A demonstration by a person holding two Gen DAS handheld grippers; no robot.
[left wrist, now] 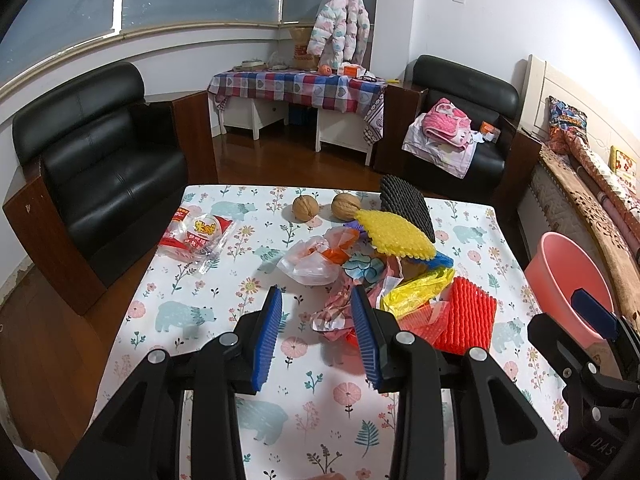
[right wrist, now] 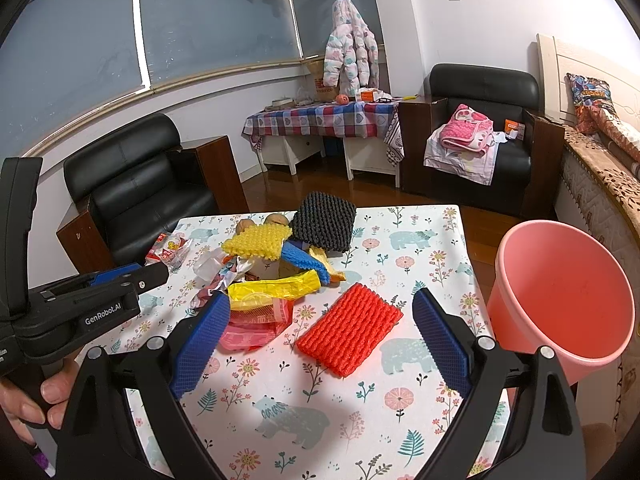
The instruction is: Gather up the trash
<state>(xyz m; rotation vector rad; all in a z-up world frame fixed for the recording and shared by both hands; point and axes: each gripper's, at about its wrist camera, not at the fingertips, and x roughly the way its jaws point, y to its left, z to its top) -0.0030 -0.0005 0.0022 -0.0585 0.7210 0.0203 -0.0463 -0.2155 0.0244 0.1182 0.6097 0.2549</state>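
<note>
Pink plastic bucket stands off the table's right edge, mouth tilted toward you, nothing visible inside. Trash sits on the floral tablecloth: red foam net lies flat and alone, near the bucket side; just left of it a yellow plastic bag slumps over a pink mesh wrapper. Behind those, a heap with a yellow foam net, a blue foam strip and a black foam net propped up at the back. A clear snack wrapper lies well apart on the far left, and two walnuts sit behind the heap.

Your right gripper is spread wide, empty, hovering above the red net with the pads either side of it. Your left gripper is part open, also empty, its right finger just beside the crumpled floral paper.

Risks, as I judge them:
- Red net is thin and flat, so pads may skid over it or pinch tablecloth too; lifting cloth drags the whole heap.
- Close the left on the paper and the tangled yellow bag probably comes along, then drops short of the bucket.
- Bucket stands off the table; release early and the foam lands on the floor.
- Disturb the heap and the propped black net may topple, or the walnuts may roll off the far edge.
- Both grippers work close together; watch for a clash.
</note>
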